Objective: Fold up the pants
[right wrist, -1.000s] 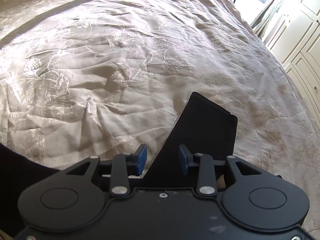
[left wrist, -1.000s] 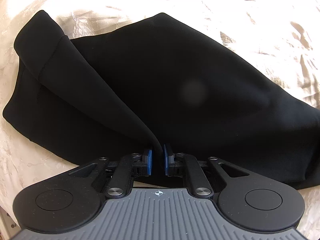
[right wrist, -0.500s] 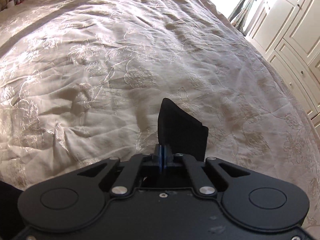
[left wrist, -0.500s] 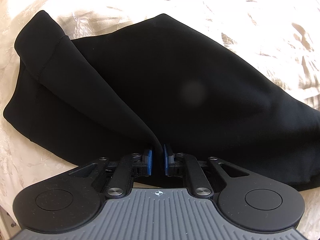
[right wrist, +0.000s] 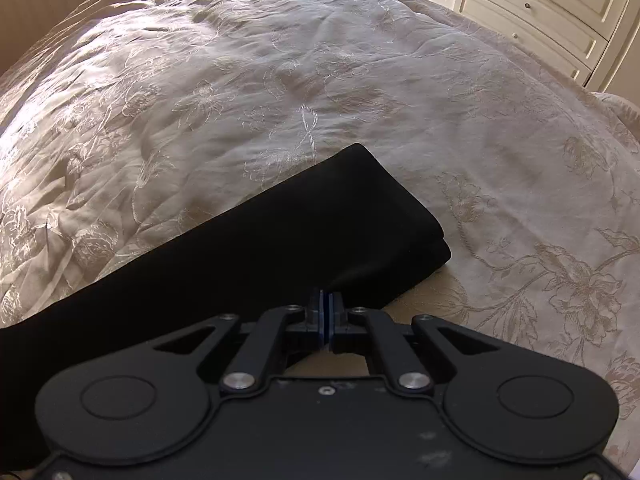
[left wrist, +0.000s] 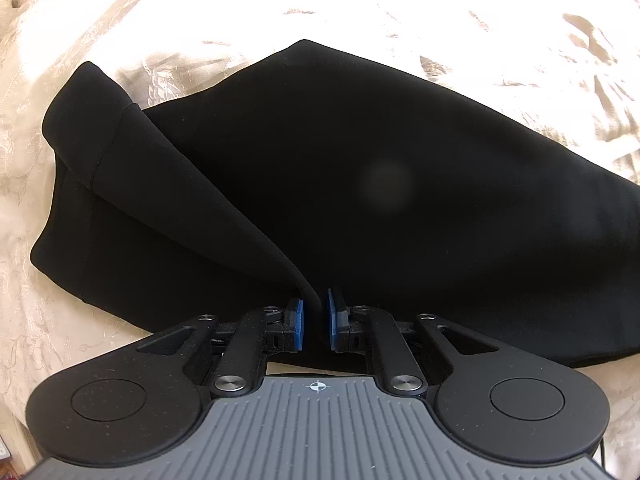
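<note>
Black pants [left wrist: 360,184] lie on a cream embroidered bedspread [left wrist: 80,340]. In the left wrist view a fold of the waist end [left wrist: 104,128] lies over the body. My left gripper [left wrist: 314,322] is shut on a ridge of the pants' near edge, with a narrow gap filled by fabric between the blue pads. In the right wrist view the pants [right wrist: 248,248] stretch from lower left to a doubled leg end [right wrist: 412,236]. My right gripper [right wrist: 325,312] is shut on the pants' near edge, close to that end, pads pressed together.
The bedspread [right wrist: 280,80] spreads wide beyond the pants. White panelled cupboards and drawers [right wrist: 540,4] stand past the bed's far right edge. A bed corner [right wrist: 616,108] shows at right.
My right gripper closed on the leg end and swung right; the leg now lies lower and longer across its view. My left gripper has held its grip and barely moved.
</note>
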Demonstrator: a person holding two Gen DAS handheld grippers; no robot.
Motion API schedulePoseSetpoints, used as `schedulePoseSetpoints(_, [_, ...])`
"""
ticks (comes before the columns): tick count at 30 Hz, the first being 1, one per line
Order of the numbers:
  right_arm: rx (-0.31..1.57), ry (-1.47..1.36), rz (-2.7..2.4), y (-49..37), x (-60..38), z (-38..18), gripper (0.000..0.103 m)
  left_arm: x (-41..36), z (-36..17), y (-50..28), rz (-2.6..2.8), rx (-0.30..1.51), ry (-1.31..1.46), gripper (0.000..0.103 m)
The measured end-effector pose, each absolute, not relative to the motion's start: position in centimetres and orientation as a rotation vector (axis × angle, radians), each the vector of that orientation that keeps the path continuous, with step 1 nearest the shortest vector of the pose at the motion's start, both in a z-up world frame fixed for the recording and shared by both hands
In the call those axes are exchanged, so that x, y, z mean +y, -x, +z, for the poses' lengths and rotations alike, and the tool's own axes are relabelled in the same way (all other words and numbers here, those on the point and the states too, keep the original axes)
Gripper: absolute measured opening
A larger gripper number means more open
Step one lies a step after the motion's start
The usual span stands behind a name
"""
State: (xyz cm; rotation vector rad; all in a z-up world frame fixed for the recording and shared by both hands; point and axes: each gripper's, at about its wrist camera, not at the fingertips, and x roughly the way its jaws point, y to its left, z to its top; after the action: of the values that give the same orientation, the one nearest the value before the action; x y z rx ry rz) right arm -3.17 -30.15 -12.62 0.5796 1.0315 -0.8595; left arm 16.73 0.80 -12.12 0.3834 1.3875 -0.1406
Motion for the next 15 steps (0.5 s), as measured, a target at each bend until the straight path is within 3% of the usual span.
schedulePoseSetpoints(15, [1.088,-0.568,-0.811,3.3,-30.7,-13.6,0.004,1.9,-11.8,-16.4,-0.118,1.379,-0.313,0.012])
